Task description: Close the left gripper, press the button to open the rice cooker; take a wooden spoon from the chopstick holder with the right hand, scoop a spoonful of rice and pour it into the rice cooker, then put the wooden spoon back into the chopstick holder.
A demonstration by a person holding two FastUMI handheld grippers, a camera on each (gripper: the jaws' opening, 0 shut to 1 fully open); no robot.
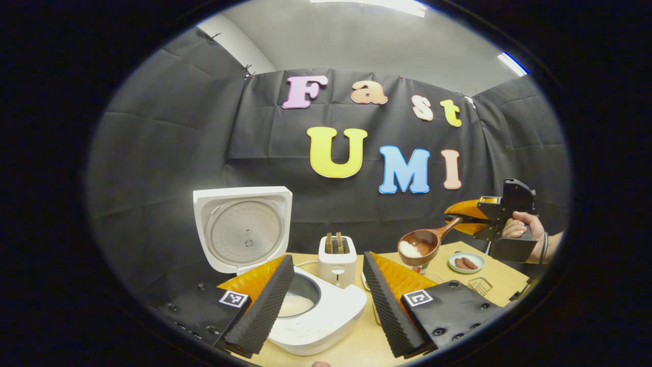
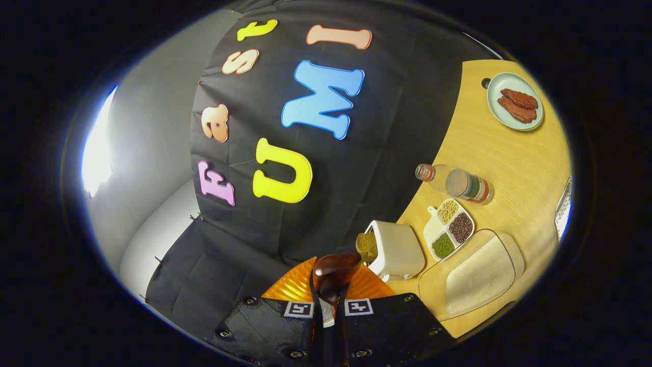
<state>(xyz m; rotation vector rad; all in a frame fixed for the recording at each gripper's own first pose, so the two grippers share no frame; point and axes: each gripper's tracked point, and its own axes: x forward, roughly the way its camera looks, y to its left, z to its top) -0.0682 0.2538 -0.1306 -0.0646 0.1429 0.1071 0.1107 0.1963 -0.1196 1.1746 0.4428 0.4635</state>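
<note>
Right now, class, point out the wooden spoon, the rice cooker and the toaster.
wooden spoon (image 1: 418, 246), left gripper view, on its bowl.
rice cooker (image 1: 326, 312), left gripper view, on its white body.
toaster (image 1: 336, 265), left gripper view, on its front.

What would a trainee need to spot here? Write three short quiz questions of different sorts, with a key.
1. True or false: the rice cooker lid is shut.
2. The wooden spoon holds: A) beans B) rice C) nothing
3. Which gripper grips the spoon?

Key:
1. False; the lid stands open.
2. B.
3. The right gripper, shut on the handle; the left gripper is open.
</note>
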